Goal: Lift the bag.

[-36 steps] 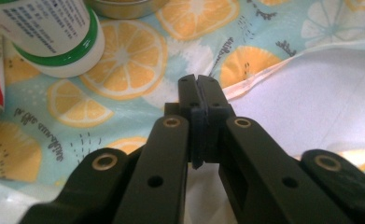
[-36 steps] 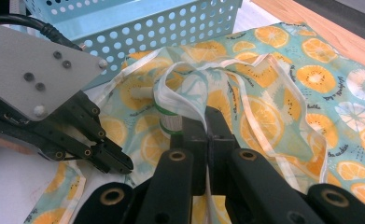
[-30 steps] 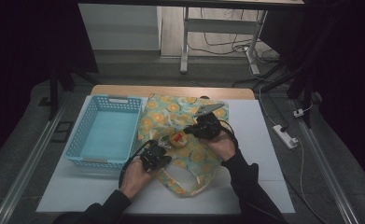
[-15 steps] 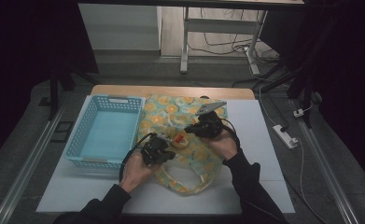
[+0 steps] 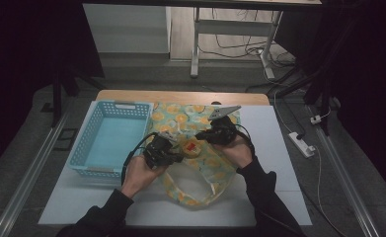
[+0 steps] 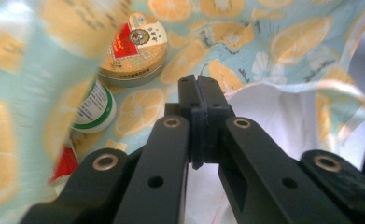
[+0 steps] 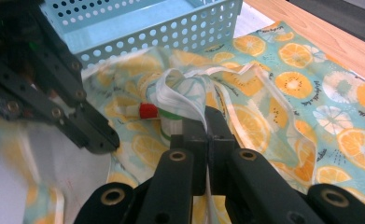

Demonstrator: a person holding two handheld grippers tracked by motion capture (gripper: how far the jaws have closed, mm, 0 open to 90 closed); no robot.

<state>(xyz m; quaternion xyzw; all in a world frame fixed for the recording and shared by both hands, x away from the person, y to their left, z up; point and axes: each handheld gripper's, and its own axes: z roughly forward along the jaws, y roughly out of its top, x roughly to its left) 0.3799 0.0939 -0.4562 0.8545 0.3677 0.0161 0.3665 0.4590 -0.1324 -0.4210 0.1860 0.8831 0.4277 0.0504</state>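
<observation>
I hold a two-jaw claw in each hand over a fruit-print cloth bag (image 5: 200, 148) lying on the white table (image 5: 279, 148), just right of an empty blue basket (image 5: 109, 140). My right claw (image 7: 207, 122) is pressed together on the bag's white-edged rim (image 7: 182, 91), and my left claw (image 6: 200, 93) is pinched shut on the opposite edge, so the mouth gapes between them. Inside lie a round tin (image 6: 133, 46) and a small white jar (image 6: 94, 107), which I judge are meant to come out.
</observation>
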